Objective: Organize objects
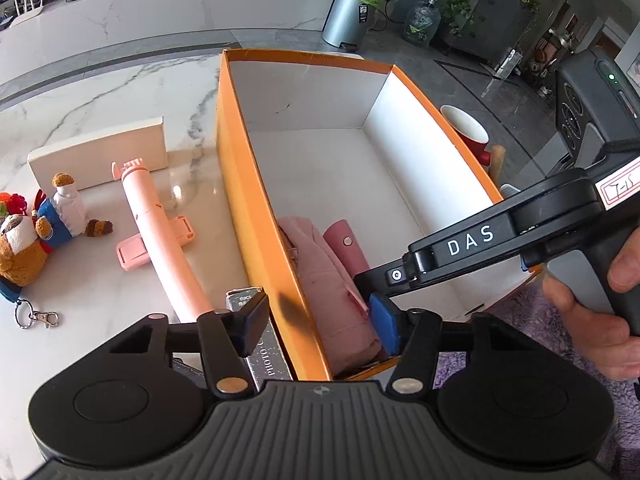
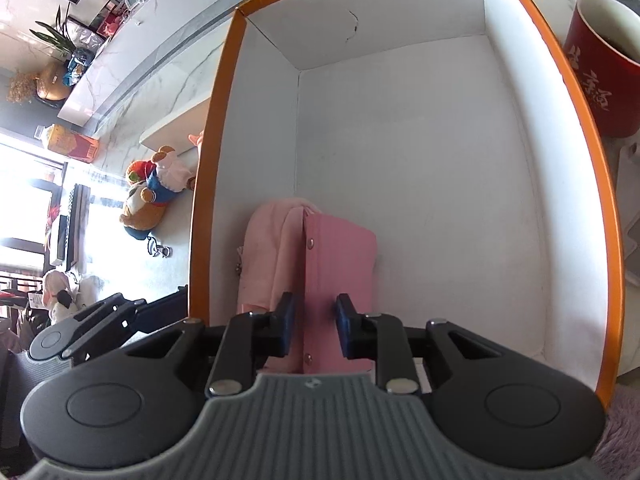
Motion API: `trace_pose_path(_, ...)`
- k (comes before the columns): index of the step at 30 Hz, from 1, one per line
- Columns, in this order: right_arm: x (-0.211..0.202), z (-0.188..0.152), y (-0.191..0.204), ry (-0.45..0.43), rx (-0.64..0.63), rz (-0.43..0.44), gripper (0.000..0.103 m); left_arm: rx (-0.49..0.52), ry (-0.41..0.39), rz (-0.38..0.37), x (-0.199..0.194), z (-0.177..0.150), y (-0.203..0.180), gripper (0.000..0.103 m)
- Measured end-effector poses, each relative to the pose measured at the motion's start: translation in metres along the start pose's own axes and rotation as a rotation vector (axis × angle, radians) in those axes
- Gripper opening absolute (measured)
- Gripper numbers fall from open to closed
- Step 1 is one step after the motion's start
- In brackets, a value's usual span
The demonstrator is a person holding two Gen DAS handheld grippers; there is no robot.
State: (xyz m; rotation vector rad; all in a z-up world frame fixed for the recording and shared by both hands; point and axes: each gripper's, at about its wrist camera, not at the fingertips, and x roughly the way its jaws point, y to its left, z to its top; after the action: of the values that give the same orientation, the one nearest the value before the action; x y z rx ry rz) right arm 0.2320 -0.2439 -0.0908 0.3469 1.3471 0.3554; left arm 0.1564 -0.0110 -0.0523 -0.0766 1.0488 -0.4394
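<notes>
We are holding our right gripper (image 2: 314, 330) inside the orange box (image 2: 576, 160), fingers slightly apart astride the pink case (image 2: 340, 264); contact is unclear. Our left gripper (image 1: 320, 326) is gaping across the box's wall, hiding the pink cloth (image 1: 332, 296) partly.

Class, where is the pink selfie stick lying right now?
In the left wrist view, the pink selfie stick lies on the marble table, left of the orange box, beside the plush toys.
</notes>
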Motion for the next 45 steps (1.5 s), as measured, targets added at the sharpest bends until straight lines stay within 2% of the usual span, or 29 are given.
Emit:
trace_pose_path(1, 0.001, 0.000, 0.000, 0.001, 0.001, 0.003, 0.020, 0.004, 0.002, -0.006, 0.000, 0.000, 0.000, 0.052)
trace_pose_path(8, 0.009, -0.004, 0.001, -0.016, 0.000, 0.042, 0.020, 0.030, 0.001, 0.014, 0.000, -0.002, -0.003, 0.045)
trace_pose_path(14, 0.004, -0.005, -0.001, -0.046, -0.006, 0.036, 0.022, 0.031, -0.021, 0.016, -0.002, -0.003, -0.004, 0.050)
trace_pose_path(19, -0.001, -0.006, -0.006, -0.065, 0.003, 0.041, 0.023, 0.016, -0.050, 0.012, -0.009, -0.002, -0.001, 0.059)
trace_pose_path(28, -0.010, -0.008, -0.006, -0.098, -0.017, 0.051, 0.023, 0.004, -0.105, 0.008, -0.036, -0.003, 0.004, 0.060)
trace_pose_path(35, -0.041, -0.029, 0.022, -0.217, -0.167, 0.086, 0.023, -0.018, -0.125, 0.094, -0.069, -0.015, 0.023, 0.061)
trace_pose_path(37, -0.047, -0.039, 0.033, -0.240, -0.201, 0.096, 0.023, -0.018, -0.121, 0.135, -0.076, -0.023, 0.028, 0.064)
trace_pose_path(41, -0.052, -0.063, 0.053, -0.268, -0.251, 0.110, 0.023, 0.006, -0.107, 0.216, -0.087, -0.043, 0.032, 0.065)
trace_pose_path(45, -0.046, -0.088, 0.070, -0.283, -0.279, 0.101, 0.023, 0.031, -0.081, 0.237, -0.090, -0.062, 0.035, 0.070)
